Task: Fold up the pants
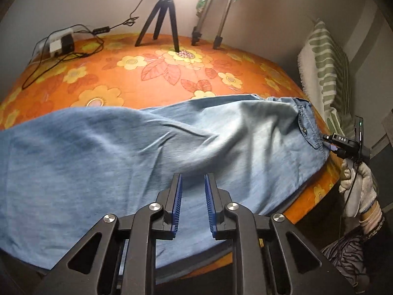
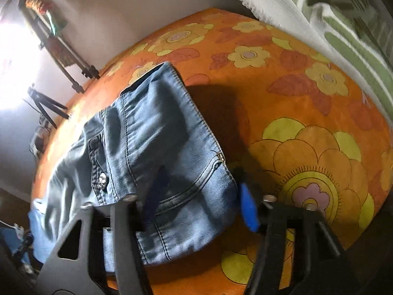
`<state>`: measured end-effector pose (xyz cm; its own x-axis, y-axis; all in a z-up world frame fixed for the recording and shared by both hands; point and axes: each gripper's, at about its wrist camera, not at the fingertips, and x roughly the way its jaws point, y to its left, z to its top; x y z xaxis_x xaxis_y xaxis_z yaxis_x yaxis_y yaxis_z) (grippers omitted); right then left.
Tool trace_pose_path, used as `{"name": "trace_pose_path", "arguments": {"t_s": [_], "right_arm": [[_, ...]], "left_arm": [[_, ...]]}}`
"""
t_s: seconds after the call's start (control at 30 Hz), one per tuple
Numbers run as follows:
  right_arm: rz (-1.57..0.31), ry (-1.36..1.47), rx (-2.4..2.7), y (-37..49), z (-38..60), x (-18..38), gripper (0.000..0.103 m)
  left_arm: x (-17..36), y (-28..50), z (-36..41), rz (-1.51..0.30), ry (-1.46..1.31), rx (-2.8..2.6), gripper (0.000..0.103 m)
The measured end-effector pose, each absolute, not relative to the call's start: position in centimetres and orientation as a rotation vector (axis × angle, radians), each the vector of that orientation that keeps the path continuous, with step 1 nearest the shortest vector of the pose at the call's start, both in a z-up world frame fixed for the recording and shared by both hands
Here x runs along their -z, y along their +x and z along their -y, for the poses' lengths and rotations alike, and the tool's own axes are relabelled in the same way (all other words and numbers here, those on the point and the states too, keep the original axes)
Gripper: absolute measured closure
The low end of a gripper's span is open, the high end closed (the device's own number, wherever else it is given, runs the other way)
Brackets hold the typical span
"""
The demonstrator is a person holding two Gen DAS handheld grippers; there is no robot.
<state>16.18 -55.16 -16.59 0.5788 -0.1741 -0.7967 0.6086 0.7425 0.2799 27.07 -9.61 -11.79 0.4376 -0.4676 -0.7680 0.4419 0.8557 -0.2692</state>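
Light blue denim pants (image 1: 137,147) lie flat across an orange flowered bedspread (image 1: 152,73), waistband to the right. My left gripper (image 1: 192,179) is open and empty, hovering just above the leg fabric near the bed's front edge. The right gripper shows in the left wrist view (image 1: 330,143) at the waistband corner, held by a gloved hand. In the right wrist view the waistband end of the pants (image 2: 157,152), with its button and pocket, lies between the wide-open jaws of my right gripper (image 2: 199,196). The view is blurred.
A black tripod (image 1: 162,17) and a silver stand (image 1: 216,14) rest on the bed's far edge by the wall. A charger with cables (image 1: 61,44) lies at the far left. A green striped pillow (image 1: 326,73) leans at the right, also in the right wrist view (image 2: 343,24).
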Motion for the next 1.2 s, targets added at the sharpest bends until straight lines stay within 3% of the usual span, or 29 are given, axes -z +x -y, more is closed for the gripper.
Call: {"name": "trace_pose_path", "arguments": {"t_s": [0.07, 0.13, 0.5, 0.57, 0.63, 0.73, 1.13, 1.2], "right_arm": [[-0.84, 0.558, 0.473, 16.2, 54.6, 16.4, 0.074], [-0.829, 0.542, 0.479, 15.9, 54.4, 16.1, 0.084], [-0.768, 0.416, 0.556, 14.2, 52.8, 13.2, 0.091], [-0.798, 0.303, 0.589, 14.9, 51.8, 13.3, 0.09], [-0.825, 0.215, 0.608, 15.4, 50.8, 13.2, 0.087], [-0.795, 0.154, 0.605, 15.2, 49.2, 12.0, 0.065], [-0.911, 0.048, -0.203, 17.8, 33.5, 12.6, 0.064], [-0.935, -0.015, -0.275, 18.3, 30.5, 13.5, 0.064]], "left_arm": [[11.9, 26.9, 9.0, -0.97, -0.043, 0.564, 0.086], [12.3, 26.6, 8.2, -0.981, -0.063, 0.578, 0.086], [14.3, 22.5, 11.5, -1.031, 0.075, 0.73, 0.085], [14.4, 21.5, 11.9, -1.02, 0.125, 0.74, 0.075], [14.8, 20.9, 12.0, -1.011, 0.175, 0.741, 0.072], [15.2, 20.5, 11.9, -1.008, 0.22, 0.732, 0.072], [15.2, 20.5, 11.1, -0.975, 0.245, 0.718, 0.073], [15.1, 20.8, 11.0, -0.978, 0.225, 0.723, 0.077]]}}
